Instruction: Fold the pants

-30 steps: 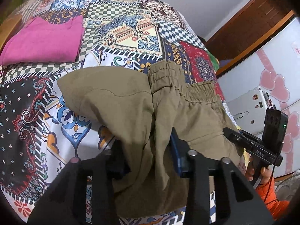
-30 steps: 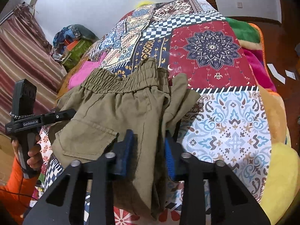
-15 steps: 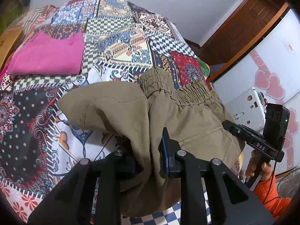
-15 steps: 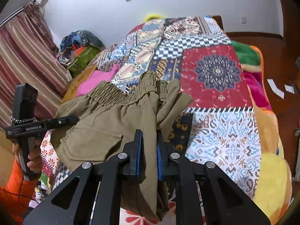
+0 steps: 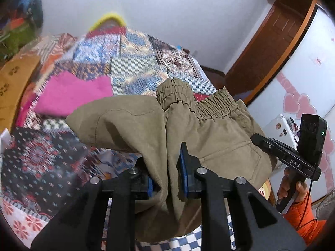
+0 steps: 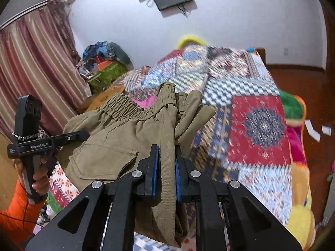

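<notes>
Olive-green pants (image 5: 209, 129) with an elastic waistband hang bunched between both grippers, lifted above the bed. My left gripper (image 5: 166, 173) is shut on a fold of the pants. My right gripper (image 6: 166, 167) is shut on another fold of the pants (image 6: 117, 133) near the pocket side. The elastic waistband (image 6: 125, 106) points away from me toward the wall. In the left wrist view the right gripper body (image 5: 293, 156) shows at the right; in the right wrist view the left gripper body (image 6: 37, 140) shows at the left.
A patchwork quilt (image 6: 251, 108) covers the bed. A folded pink garment (image 5: 73, 92) lies on it at the far left. A curtain (image 6: 31, 73) and piled bags (image 6: 104, 62) stand to the left, a white fridge (image 5: 303, 73) and wooden door to the right.
Both grippers closed on the pants and raised them off the quilt. The views tilted up, so the wall now fills the top.
</notes>
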Action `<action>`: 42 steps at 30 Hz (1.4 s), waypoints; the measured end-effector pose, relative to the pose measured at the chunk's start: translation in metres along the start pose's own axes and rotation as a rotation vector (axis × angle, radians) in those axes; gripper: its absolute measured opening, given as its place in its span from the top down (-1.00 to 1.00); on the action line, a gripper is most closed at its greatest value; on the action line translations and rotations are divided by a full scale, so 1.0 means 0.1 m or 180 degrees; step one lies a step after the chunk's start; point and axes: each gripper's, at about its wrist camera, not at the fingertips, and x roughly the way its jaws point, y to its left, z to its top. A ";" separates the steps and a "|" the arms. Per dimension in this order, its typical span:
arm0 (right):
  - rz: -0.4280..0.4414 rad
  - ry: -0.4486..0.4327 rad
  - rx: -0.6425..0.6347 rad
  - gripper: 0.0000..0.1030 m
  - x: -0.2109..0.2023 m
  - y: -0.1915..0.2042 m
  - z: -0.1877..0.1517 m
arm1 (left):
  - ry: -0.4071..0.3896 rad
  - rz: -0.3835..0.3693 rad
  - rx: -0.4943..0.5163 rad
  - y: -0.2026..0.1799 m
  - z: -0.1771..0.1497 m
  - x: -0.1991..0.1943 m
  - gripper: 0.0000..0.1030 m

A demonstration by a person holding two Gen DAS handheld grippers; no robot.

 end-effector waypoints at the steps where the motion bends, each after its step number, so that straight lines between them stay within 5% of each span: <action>1: 0.0011 -0.0024 -0.0029 0.77 0.02 0.05 0.04 | -0.0033 0.0010 -0.0008 0.03 0.04 -0.04 0.61; 12: 0.0176 -0.0233 -0.0295 0.77 0.53 0.55 0.59 | -0.0417 0.0218 -0.0077 0.66 0.53 -0.43 0.61; 22: 0.0310 -0.0318 -0.0352 0.77 1.28 0.86 1.04 | -0.0609 0.0483 -0.0029 1.38 1.03 -0.38 0.61; 34: 0.0151 -0.0109 -0.0346 0.77 2.33 0.89 1.19 | -0.0476 0.0624 -0.0058 2.36 1.48 0.54 0.60; 42: -0.0088 0.0538 -0.0376 0.77 3.16 0.81 0.85 | 0.0184 0.0810 -0.0333 3.06 1.31 1.46 0.50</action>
